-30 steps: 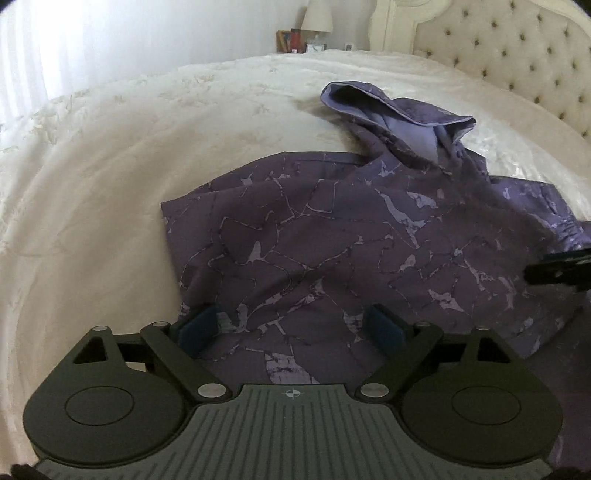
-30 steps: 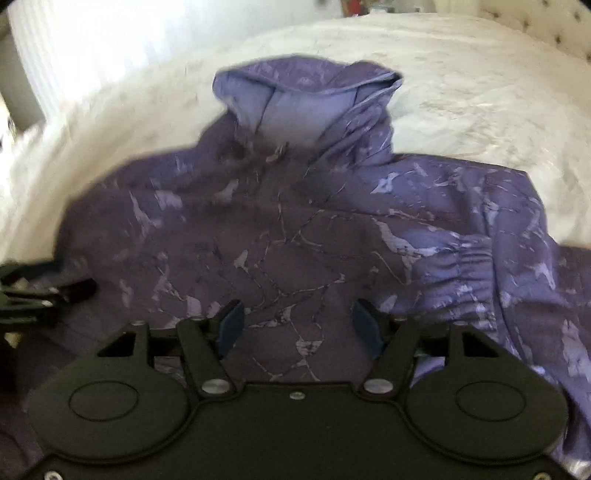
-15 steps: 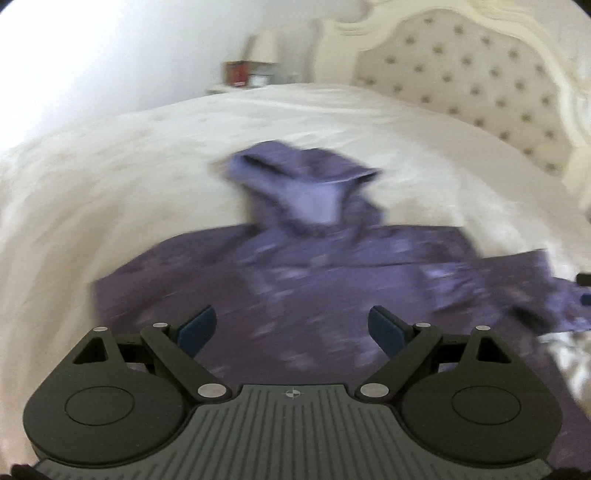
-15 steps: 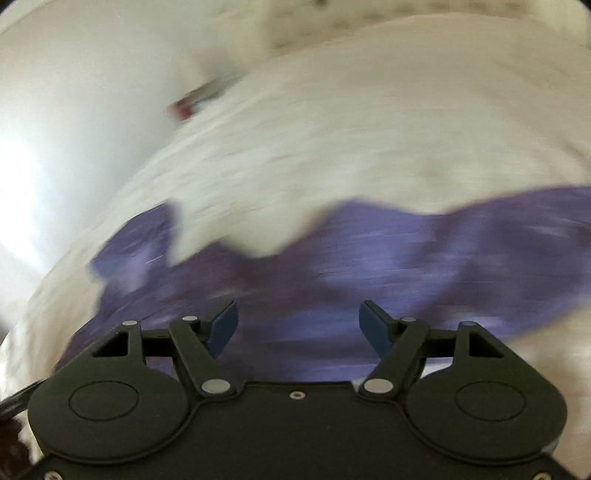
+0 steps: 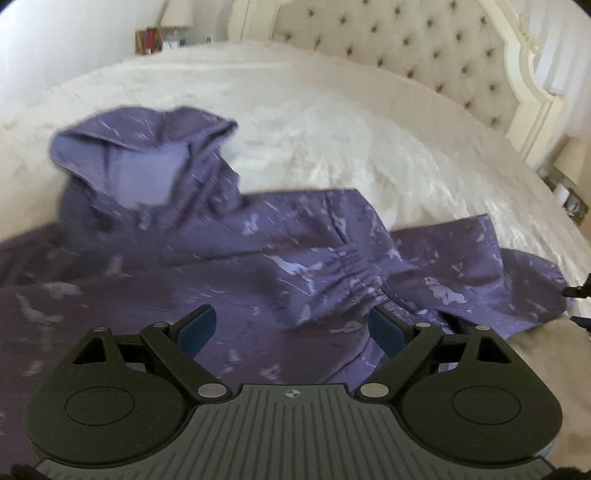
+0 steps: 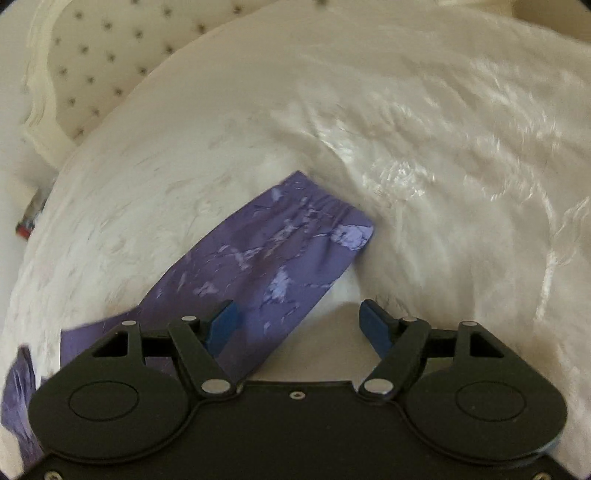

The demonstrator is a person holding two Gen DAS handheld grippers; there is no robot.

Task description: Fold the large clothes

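Note:
A purple patterned hoodie (image 5: 207, 266) lies spread on the white bed, its hood (image 5: 147, 155) up at the far left. One sleeve is folded over the body, its gathered cuff (image 5: 347, 273) just ahead of my left gripper (image 5: 291, 328), which is open and empty above the fabric. In the right wrist view the other sleeve (image 6: 258, 266) stretches out over the bedspread, its cuff (image 6: 332, 218) at the far end. My right gripper (image 6: 299, 321) is open and empty over the sleeve's near part. The right gripper's tips show at the right edge of the left wrist view (image 5: 580, 295).
The white bedspread (image 5: 369, 125) covers the bed. A tufted cream headboard (image 5: 424, 55) stands behind. A nightstand with a lamp (image 5: 173, 22) is at the far left, another with small items (image 5: 569, 184) at the right.
Both grippers have swung to the right across the hoodie. The left now faces the folded sleeve cuff; the right has turned from the hood and body to the outstretched sleeve. Both stayed open.

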